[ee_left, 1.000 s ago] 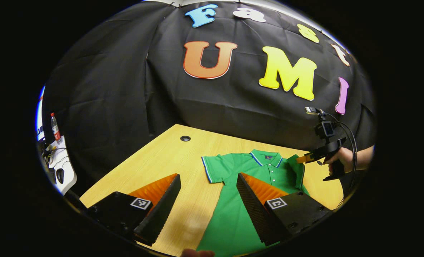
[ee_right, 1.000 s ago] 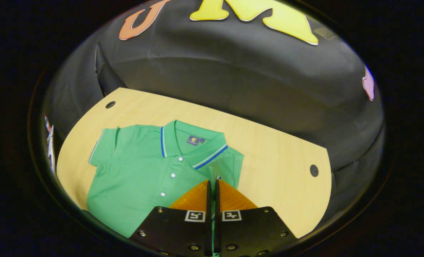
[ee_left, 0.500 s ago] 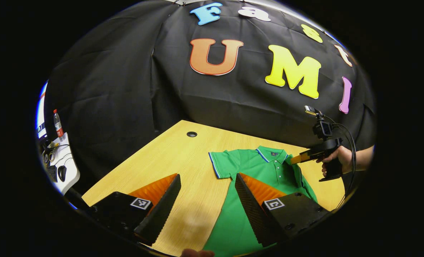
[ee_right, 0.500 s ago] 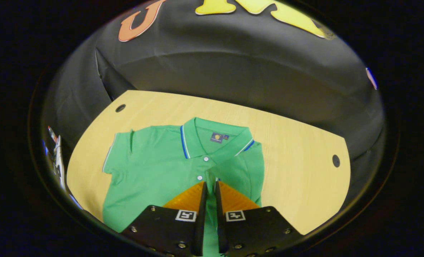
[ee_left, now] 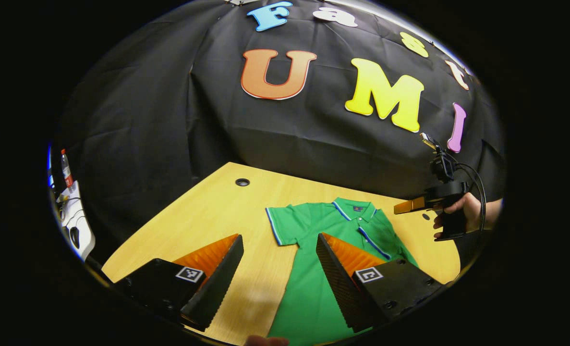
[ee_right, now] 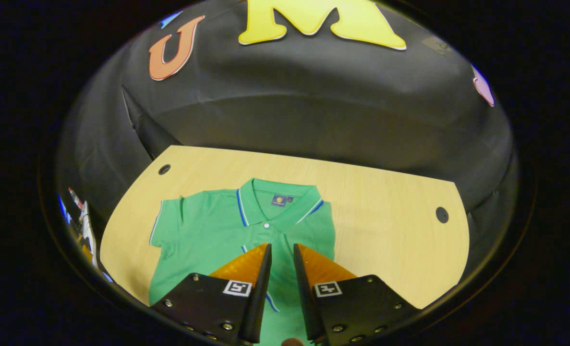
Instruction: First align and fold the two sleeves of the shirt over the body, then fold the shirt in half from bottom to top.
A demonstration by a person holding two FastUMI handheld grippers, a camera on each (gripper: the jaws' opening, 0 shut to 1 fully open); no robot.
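A light wooden desk [ee_right: 385, 202] is seen spread before the black cloth wall [ee_left: 169, 120], with a round cable hole [ee_right: 442, 214] near its far right corner and another hole [ee_left: 242, 182] near the far left corner. On it, a green polo shirt [ee_right: 208, 235] is laid flat, collar [ee_right: 275, 204] turned toward the far edge, closer to the left edge than the right. Its right sleeve [ee_right: 256, 274] is seen folded over the body, the striped cuff lying on the chest; the left sleeve [ee_left: 285, 223] is spread out flat toward the left edge. The right tongs [ee_right: 281, 250] are held above the shirt, fingers slightly parted, nothing between them; in the left gripper view the same tongs [ee_left: 400, 207] are seen gripped by a hand [ee_left: 460, 211] off the right edge. The left tongs [ee_left: 279, 240] are held wide apart and released, over the near edge beside the shirt's left side.
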